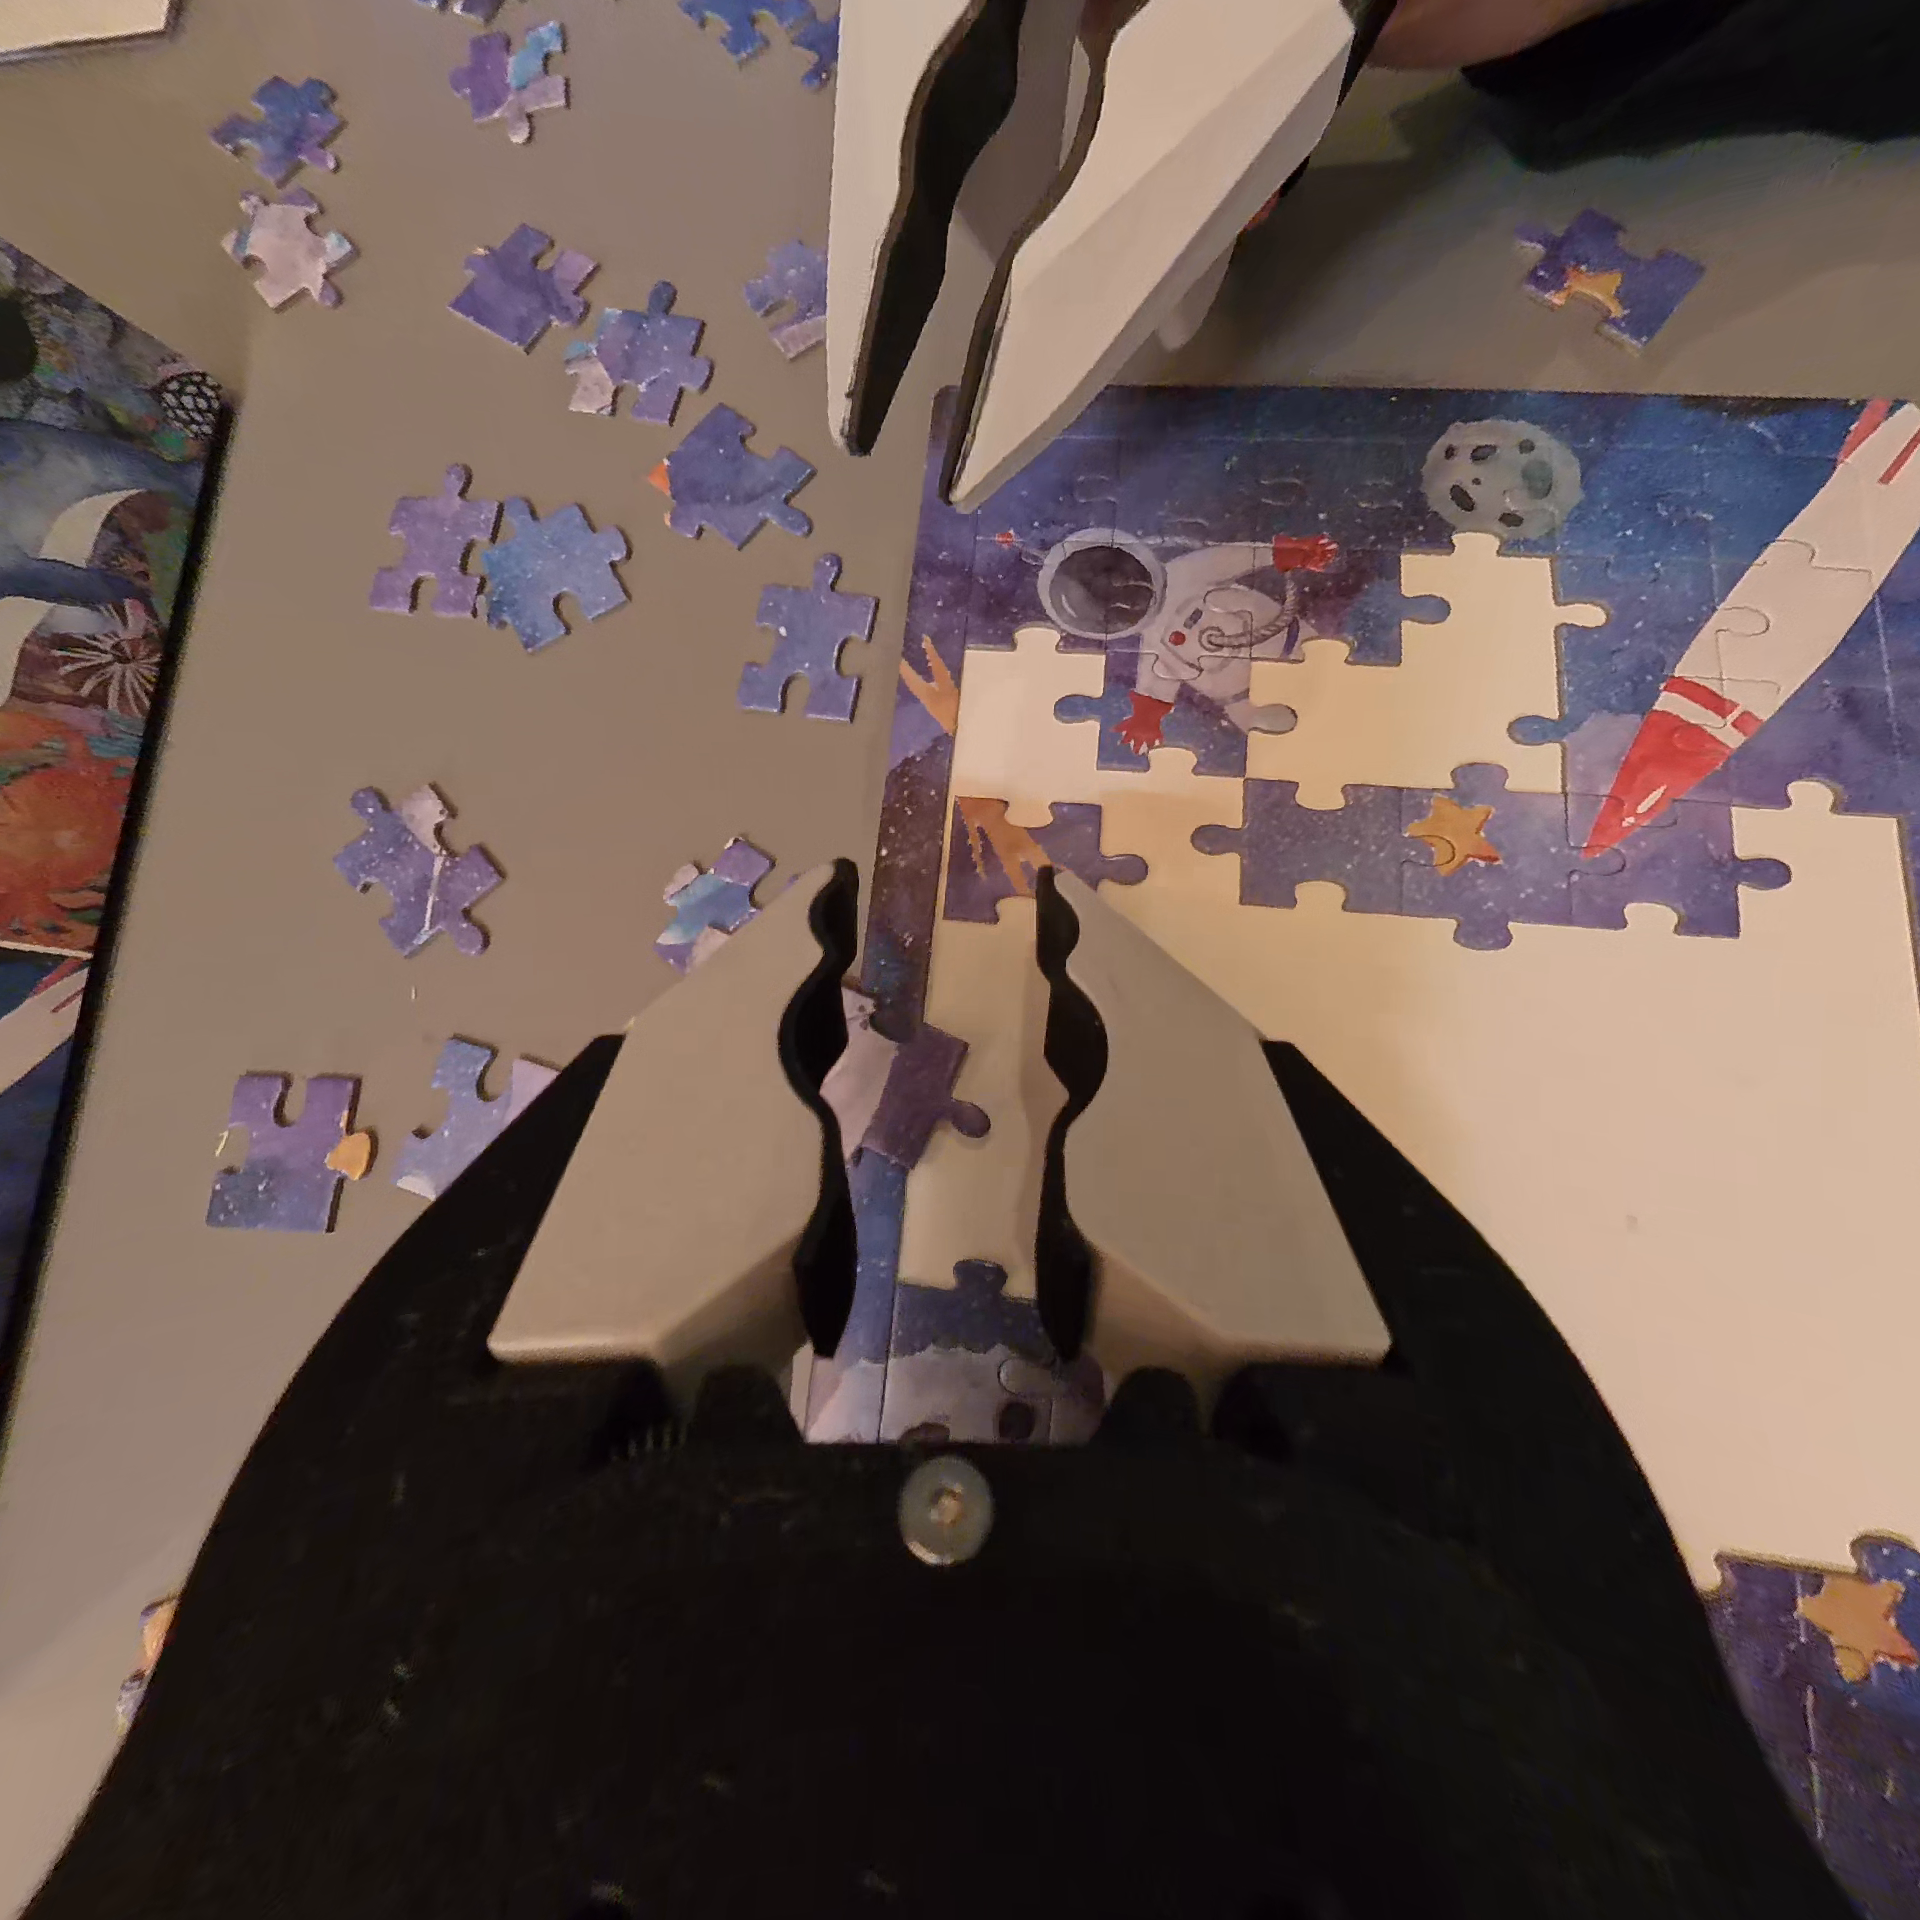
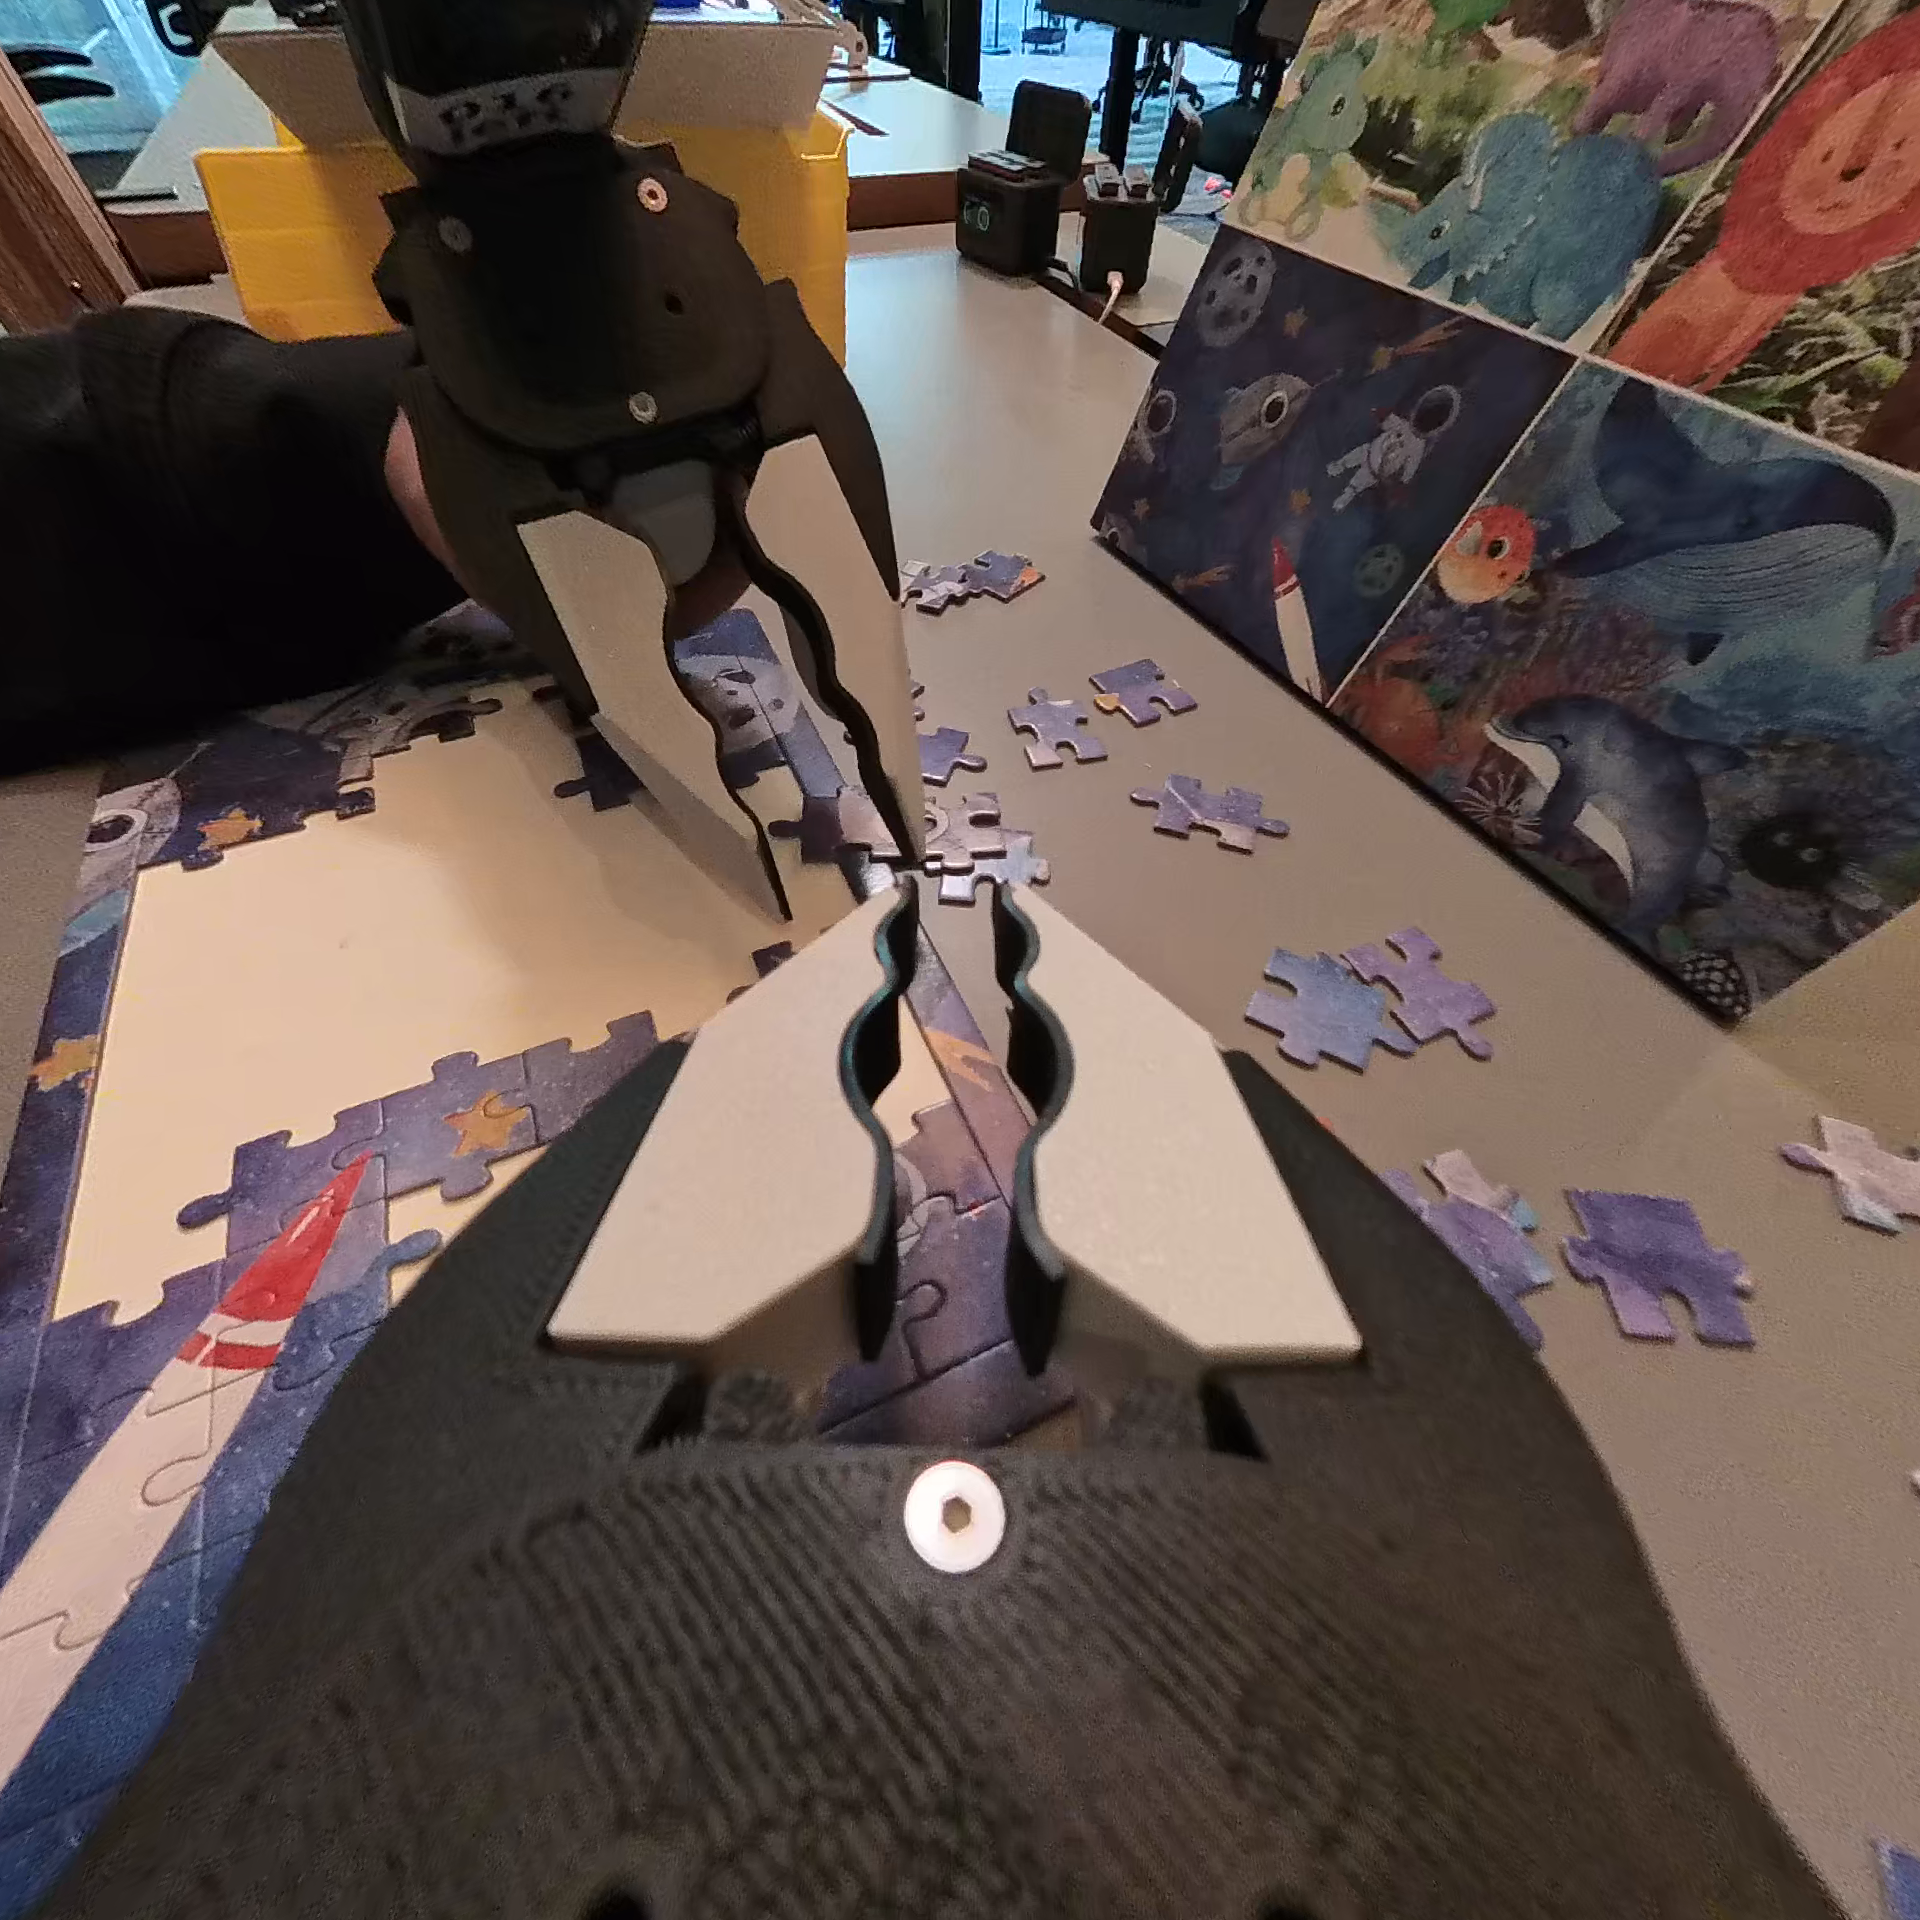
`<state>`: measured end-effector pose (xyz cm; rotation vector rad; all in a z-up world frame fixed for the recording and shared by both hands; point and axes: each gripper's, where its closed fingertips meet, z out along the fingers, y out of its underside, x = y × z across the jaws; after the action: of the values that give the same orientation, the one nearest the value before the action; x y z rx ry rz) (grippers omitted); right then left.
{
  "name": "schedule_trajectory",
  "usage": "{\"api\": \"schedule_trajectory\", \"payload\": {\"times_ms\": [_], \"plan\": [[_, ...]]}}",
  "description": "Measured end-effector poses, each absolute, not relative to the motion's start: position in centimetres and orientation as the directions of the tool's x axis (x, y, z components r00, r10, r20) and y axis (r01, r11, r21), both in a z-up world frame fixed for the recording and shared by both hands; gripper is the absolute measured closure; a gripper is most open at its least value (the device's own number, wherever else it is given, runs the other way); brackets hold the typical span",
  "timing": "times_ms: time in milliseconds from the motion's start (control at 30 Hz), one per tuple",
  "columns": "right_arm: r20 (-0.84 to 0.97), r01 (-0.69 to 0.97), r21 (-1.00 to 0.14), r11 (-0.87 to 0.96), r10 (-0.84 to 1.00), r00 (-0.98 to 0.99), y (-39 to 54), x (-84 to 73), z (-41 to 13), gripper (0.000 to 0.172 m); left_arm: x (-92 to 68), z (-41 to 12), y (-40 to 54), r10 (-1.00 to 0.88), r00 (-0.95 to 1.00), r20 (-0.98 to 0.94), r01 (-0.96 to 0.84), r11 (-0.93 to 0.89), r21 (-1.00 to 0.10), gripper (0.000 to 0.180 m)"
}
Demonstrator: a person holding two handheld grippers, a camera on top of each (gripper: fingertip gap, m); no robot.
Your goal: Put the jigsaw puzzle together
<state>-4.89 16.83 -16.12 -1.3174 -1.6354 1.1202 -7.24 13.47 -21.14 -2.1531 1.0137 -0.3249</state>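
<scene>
Purple puzzle piece (image 1: pixel 914 1101) lies flat under left gripper (image 1: pixel 945 883), jaws apart | right gripper (image 2: pixel 951 899) jaws narrow, bare

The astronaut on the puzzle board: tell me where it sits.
In the left wrist view, the astronaut sits in the puzzle board's upper-left part, left of the grey moon, just below the right gripper.

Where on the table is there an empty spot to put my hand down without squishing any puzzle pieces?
The big cream gap inside the puzzle frame, below the star pieces, is bare. So is the grey strip between the loose pieces and the picture box. Beside the frame's left edge it's crowded.
</scene>
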Motion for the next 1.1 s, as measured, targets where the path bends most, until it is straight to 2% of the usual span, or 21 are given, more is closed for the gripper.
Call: {"api": "schedule_trajectory", "payload": {"times_ms": [200,333,633,1100], "plan": [[0.025,0.301,-0.950,0.080,0.983,-0.183,17.0,-4.7,-15.2,0.160,-7.4,-20.7,13.9,-0.734,0.673,-0.095,-0.554,-0.414,-0.722,0.148],[0.031,0.289,-0.954,0.079,0.985,-0.169,17.2,-4.6,-14.9,0.160,-7.7,-19.6,14.4,-0.709,0.685,-0.169,-0.557,-0.358,-0.749,0.156],[0.021,0.286,-0.956,0.067,0.987,-0.162,17.5,-4.6,-14.9,0.160,-8.0,-18.4,14.8,-0.681,0.712,-0.169,-0.514,-0.343,-0.786,0.150],[0.035,0.284,-0.955,0.082,0.986,-0.165,17.2,-4.7,-14.8,0.160,-8.1,-18.6,14.9,-0.678,0.713,-0.177,-0.521,-0.343,-0.782,0.150]]}}
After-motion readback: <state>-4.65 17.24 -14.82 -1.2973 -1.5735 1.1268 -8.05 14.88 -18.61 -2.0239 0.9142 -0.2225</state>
